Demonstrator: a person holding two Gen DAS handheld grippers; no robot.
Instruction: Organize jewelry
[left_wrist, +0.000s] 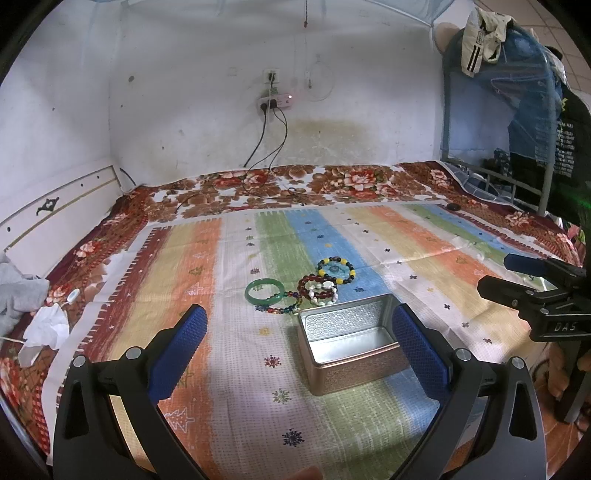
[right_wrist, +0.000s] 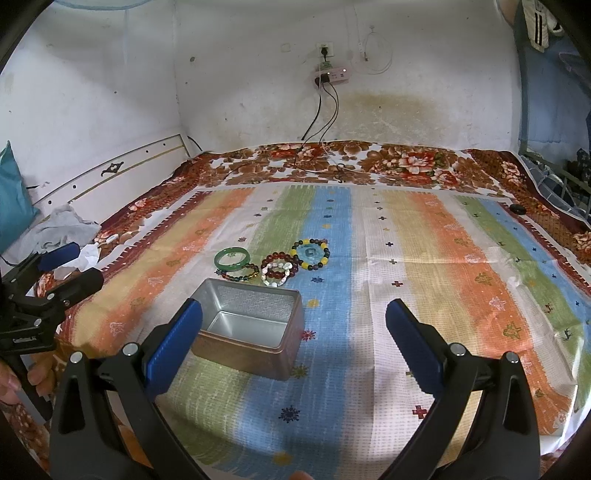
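An open empty metal tin (left_wrist: 351, 343) (right_wrist: 251, 328) stands on the striped cloth. Just beyond it lie a green bangle (left_wrist: 265, 291) (right_wrist: 232, 258), a multicoloured bead bracelet (left_wrist: 286, 308) (right_wrist: 242, 275), a dark red bead bracelet around a white one (left_wrist: 319, 290) (right_wrist: 279, 271), and a yellow-and-black bead bracelet around a blue disc (left_wrist: 335, 269) (right_wrist: 310, 254). My left gripper (left_wrist: 299, 332) is open and empty, near the tin. My right gripper (right_wrist: 293, 328) is open and empty, right of the tin. Each gripper shows in the other's view, the right one (left_wrist: 517, 280) and the left one (right_wrist: 70, 266).
The striped cloth (right_wrist: 424, 258) lies on a floral bedspread (left_wrist: 351, 181). Cables (left_wrist: 266, 147) hang from a wall socket onto the bed. Crumpled tissue and grey cloth (left_wrist: 33, 306) lie at the left. A small black object (right_wrist: 517, 209) sits far right. A metal rack with clothes (left_wrist: 524, 110) stands right.
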